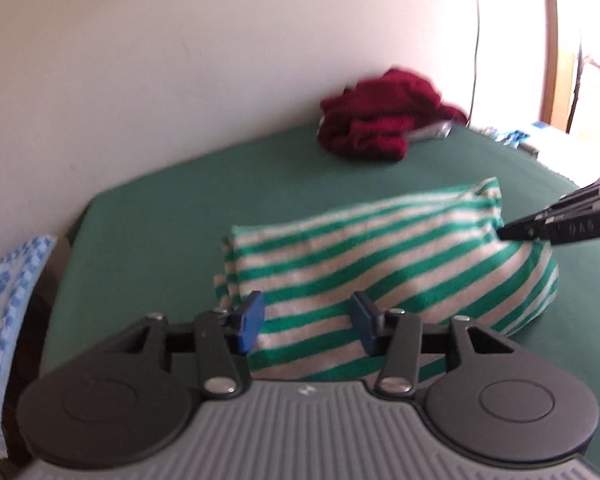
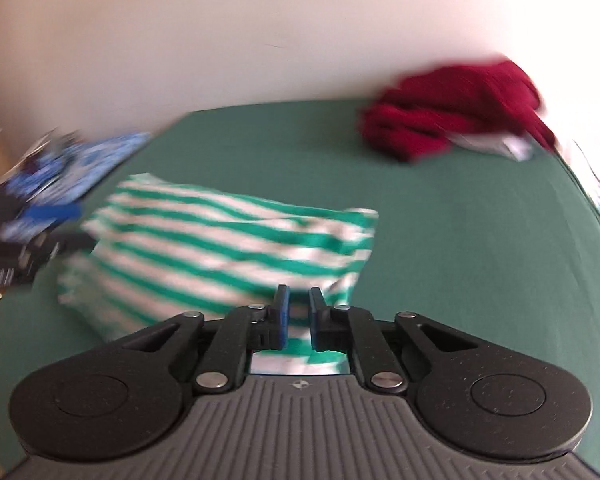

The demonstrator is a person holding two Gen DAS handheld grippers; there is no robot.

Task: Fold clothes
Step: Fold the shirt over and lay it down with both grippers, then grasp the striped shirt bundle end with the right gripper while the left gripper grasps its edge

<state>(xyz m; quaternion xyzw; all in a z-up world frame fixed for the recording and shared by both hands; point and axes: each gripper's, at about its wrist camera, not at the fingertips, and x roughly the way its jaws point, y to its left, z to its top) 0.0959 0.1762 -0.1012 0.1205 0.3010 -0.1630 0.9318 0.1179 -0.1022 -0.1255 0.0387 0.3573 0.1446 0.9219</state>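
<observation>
Plain white wall (image 1: 180, 60) behind green-covered surface (image 1: 180, 216); bright window (image 1: 592, 80) at right.

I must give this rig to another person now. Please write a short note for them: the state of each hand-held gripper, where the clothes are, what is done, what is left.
Left hand-held gripper: open, at the near edge of the striped garment, gripping nothing.
Right hand-held gripper: jaws nearly closed over the garment's edge; whether cloth is pinched cannot be told.
Striped garment: lies in a folded bundle mid green surface, looks partly folded, one side bulging.
Dark red garment: crumpled heap at the far edge by the wall, untouched.
Left: probably finish and flatten the striped bundle, then fold the red one.
</observation>
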